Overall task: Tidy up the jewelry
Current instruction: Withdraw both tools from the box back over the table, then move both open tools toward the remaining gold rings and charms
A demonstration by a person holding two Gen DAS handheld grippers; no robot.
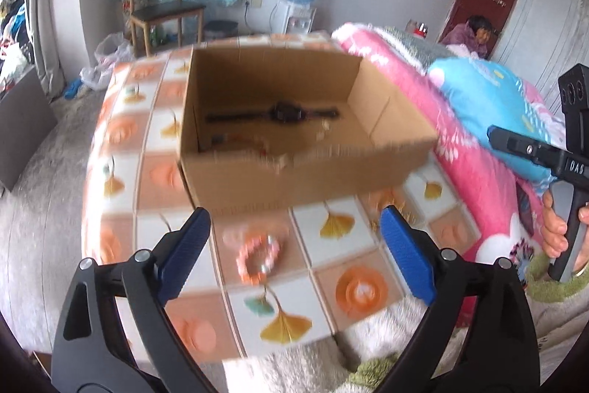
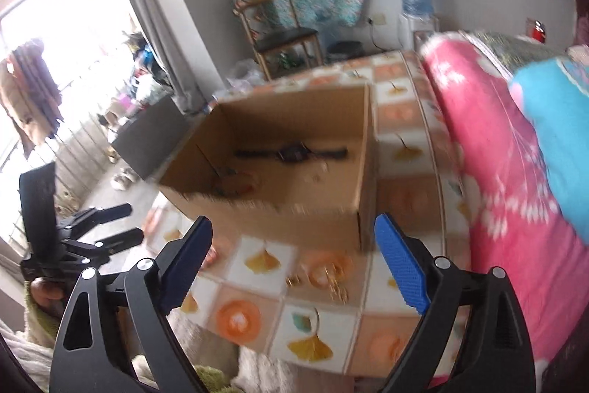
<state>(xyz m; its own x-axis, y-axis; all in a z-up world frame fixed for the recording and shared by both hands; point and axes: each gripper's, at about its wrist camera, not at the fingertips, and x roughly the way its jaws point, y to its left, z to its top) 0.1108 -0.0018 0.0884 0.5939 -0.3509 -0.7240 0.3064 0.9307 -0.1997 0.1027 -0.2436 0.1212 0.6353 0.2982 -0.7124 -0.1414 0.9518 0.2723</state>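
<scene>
Daylight floods in from the window [image 2: 48,35] at the upper left of the right wrist view, blown out white. Both pictures smear with motion blur, worst mid-frame on the cardboard box [image 1: 294,179]; fisheye bends the edges, corners vignette black.

Left tongs [image 1: 294,238] and right tongs [image 2: 294,242] both stand wide apart, empty, angled downward; each handle gripped by a hand [image 1: 559,231].

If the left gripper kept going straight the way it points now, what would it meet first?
Probably the pink bead bracelet on the patterned bedspread, lying between the open jaws of the left gripper. The cardboard box stands beyond it. The blur leaves depth uncertain.
</scene>
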